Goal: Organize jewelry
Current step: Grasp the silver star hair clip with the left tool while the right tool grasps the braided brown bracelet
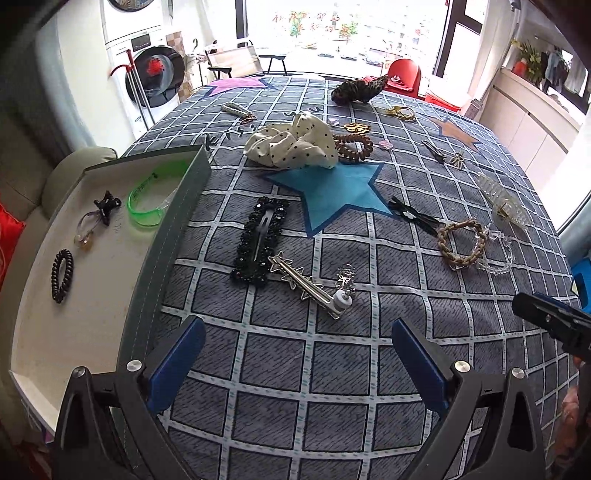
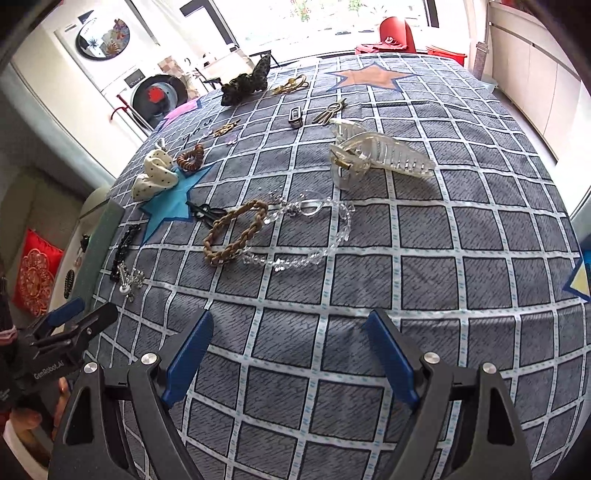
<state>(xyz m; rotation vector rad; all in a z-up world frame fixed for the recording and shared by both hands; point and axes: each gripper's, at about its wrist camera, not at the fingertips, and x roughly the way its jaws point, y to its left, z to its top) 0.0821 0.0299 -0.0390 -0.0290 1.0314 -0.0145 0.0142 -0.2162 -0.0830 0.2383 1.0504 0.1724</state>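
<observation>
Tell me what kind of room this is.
Probably a home, perhaps a laundry or living corner: stacked washer, chairs by a big window, and a table under a star-patterned cloth strewn with hair accessories.

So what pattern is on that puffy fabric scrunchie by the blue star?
Cream fabric scrunchie with small black polka dots, clearest in the left wrist view.

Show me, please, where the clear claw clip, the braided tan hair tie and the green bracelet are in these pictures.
clear claw clip (image 2: 384, 151): right wrist view, on its curved toothed body.
braided tan hair tie (image 2: 236, 232): right wrist view, on the braid of its right side.
green bracelet (image 1: 142, 218): left wrist view, on its near green band.
</observation>
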